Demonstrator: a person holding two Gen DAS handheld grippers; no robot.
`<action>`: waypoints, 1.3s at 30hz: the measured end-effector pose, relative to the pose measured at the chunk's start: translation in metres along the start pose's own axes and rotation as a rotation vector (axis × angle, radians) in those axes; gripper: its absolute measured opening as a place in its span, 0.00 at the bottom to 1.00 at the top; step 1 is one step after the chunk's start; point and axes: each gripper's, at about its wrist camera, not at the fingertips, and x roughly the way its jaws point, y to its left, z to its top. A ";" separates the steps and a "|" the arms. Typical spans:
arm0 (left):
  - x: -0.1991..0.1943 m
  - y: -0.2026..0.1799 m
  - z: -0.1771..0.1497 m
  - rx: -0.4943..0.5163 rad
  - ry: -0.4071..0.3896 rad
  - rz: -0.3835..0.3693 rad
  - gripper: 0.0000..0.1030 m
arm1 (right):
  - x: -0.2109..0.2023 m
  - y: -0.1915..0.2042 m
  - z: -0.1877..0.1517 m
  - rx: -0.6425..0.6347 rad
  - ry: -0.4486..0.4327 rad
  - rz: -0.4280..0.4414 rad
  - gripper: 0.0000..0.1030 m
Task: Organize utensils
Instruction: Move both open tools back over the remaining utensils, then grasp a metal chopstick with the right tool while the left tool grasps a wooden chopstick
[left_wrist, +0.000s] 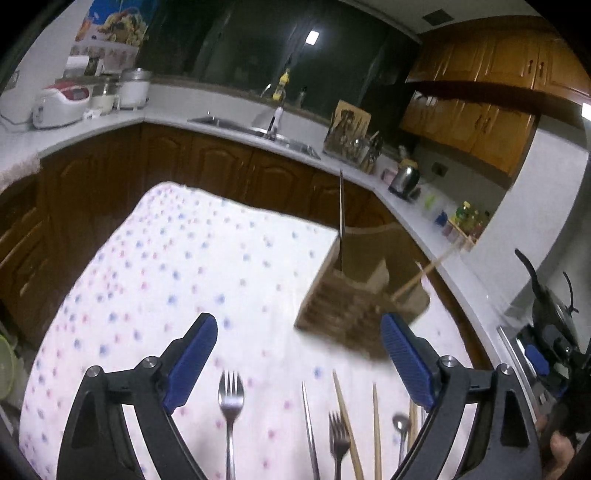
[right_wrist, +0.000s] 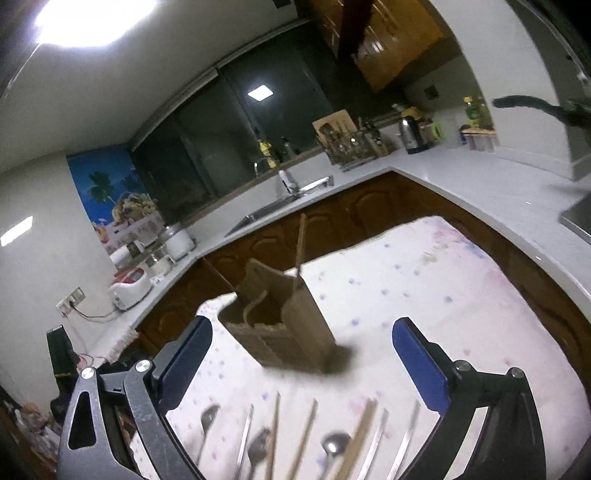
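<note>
Utensils (left_wrist: 231, 402) near unlabelled wooden holder (left_wrist: 351, 306)

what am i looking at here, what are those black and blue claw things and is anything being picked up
Those claws are two handheld grippers: a person holds one in each hand, and no robot arm is involved. Each picture comes from a wide-angle camera on one gripper, looking forward along its fingers. The first shows the left gripper, the second the right gripper.

Both are open and hold nothing.

Below them is a table under a dotted cloth. On it stands a wooden utensil holder, with a knife and a chopstick already standing in it. Closer to the cameras lie loose forks, spoons and chopsticks, still to be sorted. The pictures are blurry, and a kitchen counter runs behind.
</note>
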 end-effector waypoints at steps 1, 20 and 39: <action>-0.004 0.002 -0.003 -0.001 0.007 0.001 0.88 | -0.005 -0.002 -0.004 0.000 0.010 -0.016 0.96; -0.024 -0.009 -0.030 -0.001 0.126 0.046 0.88 | -0.028 -0.030 -0.065 -0.041 0.128 -0.192 0.96; 0.073 -0.063 -0.022 0.160 0.332 0.035 0.70 | 0.038 -0.055 -0.078 -0.009 0.323 -0.213 0.48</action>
